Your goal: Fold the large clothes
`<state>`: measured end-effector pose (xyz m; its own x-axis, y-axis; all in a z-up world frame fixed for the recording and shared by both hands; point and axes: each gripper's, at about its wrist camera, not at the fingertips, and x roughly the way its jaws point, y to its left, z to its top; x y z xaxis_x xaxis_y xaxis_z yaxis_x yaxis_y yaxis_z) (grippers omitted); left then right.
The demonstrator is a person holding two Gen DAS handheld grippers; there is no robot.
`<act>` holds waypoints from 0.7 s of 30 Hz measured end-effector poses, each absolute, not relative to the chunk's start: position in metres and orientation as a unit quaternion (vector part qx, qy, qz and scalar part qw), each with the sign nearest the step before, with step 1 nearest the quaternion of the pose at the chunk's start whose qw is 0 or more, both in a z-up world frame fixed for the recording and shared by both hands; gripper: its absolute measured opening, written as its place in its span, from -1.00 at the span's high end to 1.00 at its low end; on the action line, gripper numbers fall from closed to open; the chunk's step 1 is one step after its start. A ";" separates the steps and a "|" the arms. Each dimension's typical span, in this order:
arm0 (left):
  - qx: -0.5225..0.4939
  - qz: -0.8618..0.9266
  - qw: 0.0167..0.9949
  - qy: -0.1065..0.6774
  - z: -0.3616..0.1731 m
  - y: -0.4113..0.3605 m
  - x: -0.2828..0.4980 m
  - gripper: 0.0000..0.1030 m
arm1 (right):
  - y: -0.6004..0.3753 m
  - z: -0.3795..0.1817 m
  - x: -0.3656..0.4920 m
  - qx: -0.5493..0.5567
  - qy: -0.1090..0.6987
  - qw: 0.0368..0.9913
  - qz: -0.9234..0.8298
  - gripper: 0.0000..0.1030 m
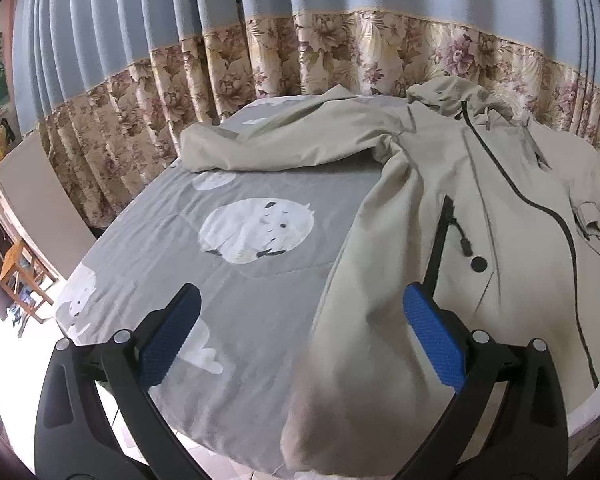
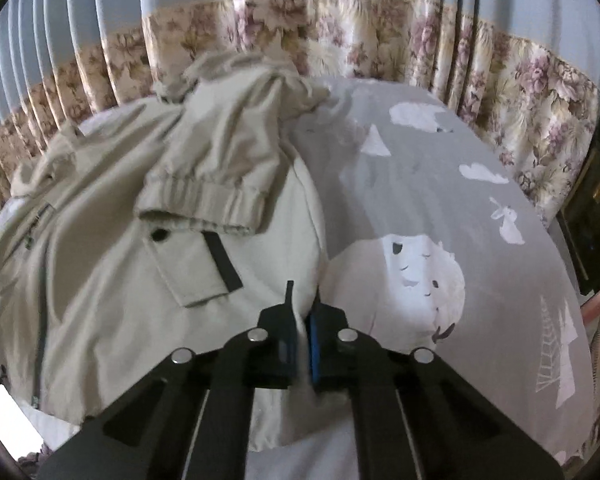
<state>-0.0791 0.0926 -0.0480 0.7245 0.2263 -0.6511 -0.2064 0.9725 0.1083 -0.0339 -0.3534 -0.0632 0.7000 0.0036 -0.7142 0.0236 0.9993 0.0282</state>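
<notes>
Jacket (image 1: pixel 460 208), beige, lies on the grey bedspread (image 1: pixel 180 248), filling the left wrist view from one to five o'clock, with the left gripper (image 1: pixel 300 332) spread wide above its hem. In the right wrist view the jacket (image 2: pixel 112 280) spreads from nine to six o'clock, and the right gripper (image 2: pixel 302 336) pinches its edge.

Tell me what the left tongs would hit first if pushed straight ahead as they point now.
Probably the jacket: the open left tongs point down at its near side edge, where it meets the grey bedcover. Depth is unclear, so the bedcover beside that edge might be touched first.
</notes>
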 end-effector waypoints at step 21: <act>0.026 0.063 0.946 0.316 0.002 0.058 -0.063 -0.94 | -0.375 -0.019 -0.137 0.024 0.377 0.926 0.001 -0.11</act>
<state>-0.0626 0.0583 0.0021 0.7921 0.1350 -0.5952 -0.1022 0.9908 0.0888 -0.1369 -0.3751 -0.0188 0.7159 0.0209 -0.6979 0.0156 0.9988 0.0459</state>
